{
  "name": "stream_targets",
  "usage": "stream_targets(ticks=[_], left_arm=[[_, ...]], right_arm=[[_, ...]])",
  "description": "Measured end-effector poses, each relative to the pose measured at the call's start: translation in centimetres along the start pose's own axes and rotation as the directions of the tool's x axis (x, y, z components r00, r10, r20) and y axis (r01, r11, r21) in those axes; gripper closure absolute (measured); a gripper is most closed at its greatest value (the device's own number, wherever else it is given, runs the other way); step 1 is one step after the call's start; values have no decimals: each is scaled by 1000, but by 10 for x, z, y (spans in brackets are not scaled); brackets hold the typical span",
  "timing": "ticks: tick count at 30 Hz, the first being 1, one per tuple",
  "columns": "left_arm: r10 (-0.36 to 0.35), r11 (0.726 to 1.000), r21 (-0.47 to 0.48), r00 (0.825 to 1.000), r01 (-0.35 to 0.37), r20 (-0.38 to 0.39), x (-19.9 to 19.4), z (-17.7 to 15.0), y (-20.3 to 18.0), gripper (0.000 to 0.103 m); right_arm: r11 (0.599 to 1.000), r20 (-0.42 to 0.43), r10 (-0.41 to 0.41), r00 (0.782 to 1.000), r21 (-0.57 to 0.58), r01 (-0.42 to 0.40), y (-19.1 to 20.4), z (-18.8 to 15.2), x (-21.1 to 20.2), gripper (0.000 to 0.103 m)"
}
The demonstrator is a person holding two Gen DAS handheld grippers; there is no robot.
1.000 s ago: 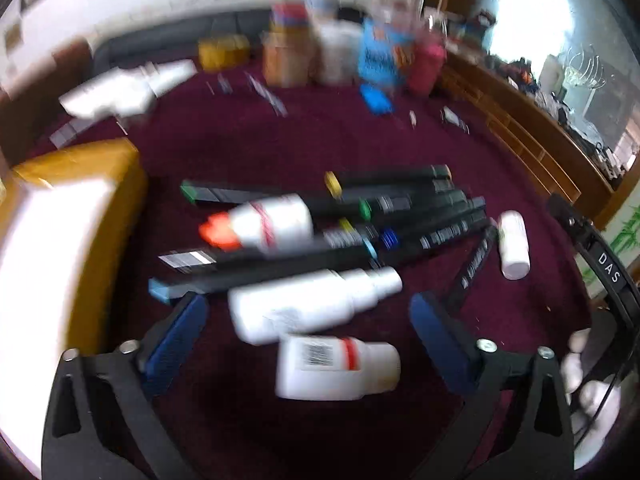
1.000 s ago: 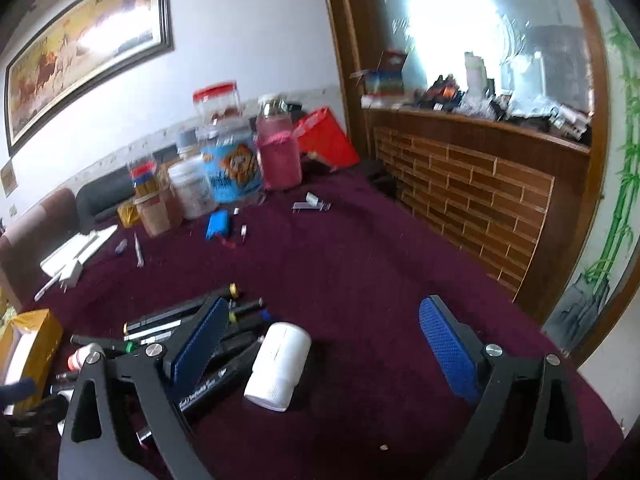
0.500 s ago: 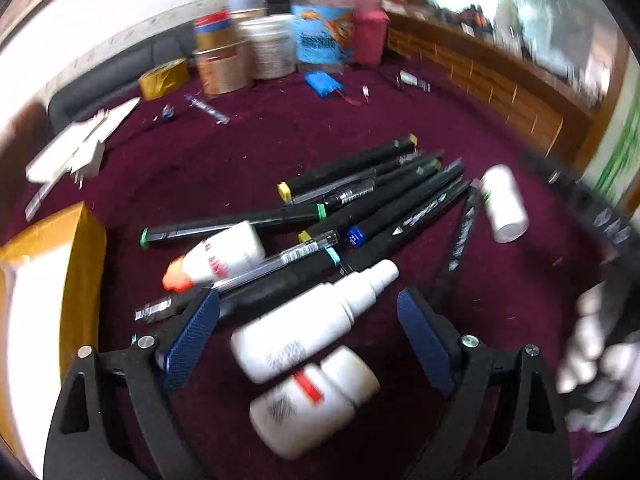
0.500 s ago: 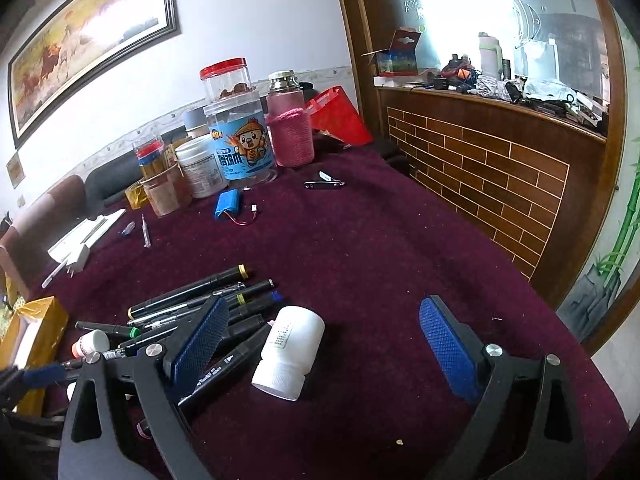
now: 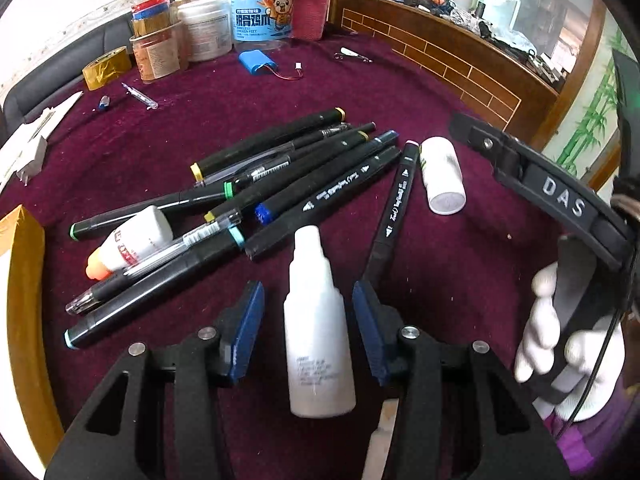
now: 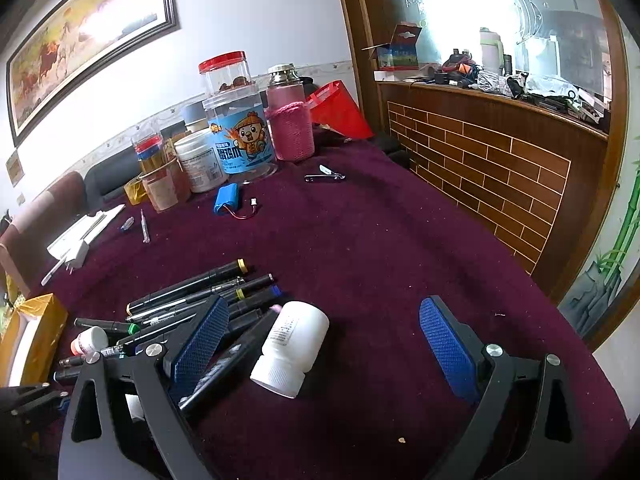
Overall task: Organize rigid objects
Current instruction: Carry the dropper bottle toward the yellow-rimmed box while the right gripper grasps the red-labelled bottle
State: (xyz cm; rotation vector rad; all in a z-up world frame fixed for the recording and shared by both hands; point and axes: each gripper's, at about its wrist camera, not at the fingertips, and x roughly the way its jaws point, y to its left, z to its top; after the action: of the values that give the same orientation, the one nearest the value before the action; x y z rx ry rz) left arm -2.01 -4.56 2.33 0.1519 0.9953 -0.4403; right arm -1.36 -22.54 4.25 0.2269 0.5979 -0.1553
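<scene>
While the left gripper (image 5: pixel 307 300) points steeply down at the cloth, its jaws have just been closing around the white spray bottle (image 5: pixel 318 332), which lies between the blue pads (image 5: pixel 250 328) with its nozzle toward twelve o'clock and its base toward six. A sliver of maroon shows on either side of the bottle's body, so the pads look just short of pressing it; I judge this the last instant before the grip. Lining the fingers up along the bottle's length makes sense, since the pads then meet its straight round sides rather than its narrow neck.

From there outward, a black marker (image 5: pixel 394 204) runs toward one o'clock just past the right pad, near enough to be nudged. At ten to twelve o'clock sprawls the pile of markers and pens (image 5: pixel 280 176), with a small orange-capped bottle (image 5: pixel 128 242) at ten o'clock. A short white pill bottle (image 5: pixel 442 176) lies on its side at one o'clock, well apart from the fingers.

Across the table, the right gripper (image 6: pixel 328 344) waits with jaws wide apart and empty; that same pill bottle (image 6: pixel 294 352) rests on the maroon tablecloth (image 6: pixel 380 248) between its fingers, nearer the left one, untouched. A white-gloved hand (image 5: pixel 560 344) holds that tool's handle at three o'clock in the left view.
</scene>
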Motion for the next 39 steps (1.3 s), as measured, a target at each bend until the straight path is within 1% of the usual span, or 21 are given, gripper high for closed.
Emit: stream_targets(ticks=[3, 5, 6, 10, 11, 12, 13, 14, 17, 20, 25, 26, 27, 28, 30, 32, 34, 35, 37, 38, 39], left_arm=[[-3, 1000, -31, 1000, 3, 6, 7, 2, 10, 59], [2, 999, -45, 1000, -2, -13, 11, -2, 14, 59], [-3, 999, -43, 1000, 3, 8, 9, -4, 15, 59], [-32, 997, -66, 999, 33, 17, 9, -3, 19, 59], [-24, 998, -58, 999, 25, 28, 10, -3, 17, 61], [-2, 999, -40, 999, 4, 39, 12, -3, 13, 70], [42, 999, -1, 998, -42, 55, 13, -5, 6, 78], [40, 999, 2, 997, -40, 59, 12, -5, 4, 77], [-57, 992, -106, 996, 65, 73, 2, -10, 18, 77], [-120, 971, -188, 983, 146, 140, -24, -20, 38, 77], [-164, 936, -263, 951, 234, 262, -82, -44, 70, 77], [-164, 933, -266, 945, 241, 282, -94, -50, 76, 77], [-160, 933, -266, 941, 243, 300, -104, -56, 80, 77], [-149, 934, -265, 936, 239, 320, -115, -63, 87, 76], [-131, 934, -271, 931, 231, 340, -125, -71, 95, 76], [-130, 928, -284, 926, 239, 354, -131, -80, 106, 76], [-136, 919, -301, 922, 254, 364, -133, -87, 115, 76], [-137, 917, -304, 920, 258, 367, -132, -88, 118, 76], [-127, 916, -312, 919, 254, 374, -132, -92, 123, 76], [-124, 916, -314, 919, 251, 375, -133, -94, 124, 76], [-121, 914, -318, 918, 252, 379, -134, -97, 127, 76]], right_arm=[[1000, -8, -2, 1000, 8, 2, -1, 0, 2, 9], [1000, -15, -3, 1000, 11, 4, -1, -1, 3, 9], [1000, -16, -5, 1000, 11, 5, -2, -1, 3, 9], [1000, -18, -15, 1000, 4, 15, 0, -1, 4, 9], [1000, -19, -19, 1000, 2, 19, 0, -2, 4, 9], [1000, -19, -20, 1000, 1, 21, 0, -2, 4, 9], [1000, -19, -23, 1000, 0, 23, 0, -2, 4, 9], [1000, -22, -27, 999, 0, 27, 0, -2, 5, 9], [999, -30, -32, 999, 0, 32, 1, -2, 6, 9], [999, -37, -37, 999, 9, 38, -1, -2, 7, 9], [999, -57, -22, 998, 23, 23, -5, -2, 9, 9], [1000, -75, -21, 997, 11, 22, -5, -1, 10, 9], [999, -93, -49, 994, -13, 48, -4, -1, 6, 11], [998, -89, -53, 995, -26, 51, -2, -1, -2, 16], [999, -75, -11, 997, -36, 8, 0, 0, -26, 16], [998, -113, 22, 993, -60, -29, 8, -1, -42, 16], [991, -189, 95, 977, -77, -112, 22, -8, -56, 16], [983, -228, 138, 964, -85, -161, 31, -15, -63, 16], [965, -314, 202, 928, -98, -243, 48, -33, -72, 16], [953, -364, 235, 902, -95, -286, 58, -46, -77, 16], [946, -392, 251, 885, -93, -309, 65, -56, -79, 18]])
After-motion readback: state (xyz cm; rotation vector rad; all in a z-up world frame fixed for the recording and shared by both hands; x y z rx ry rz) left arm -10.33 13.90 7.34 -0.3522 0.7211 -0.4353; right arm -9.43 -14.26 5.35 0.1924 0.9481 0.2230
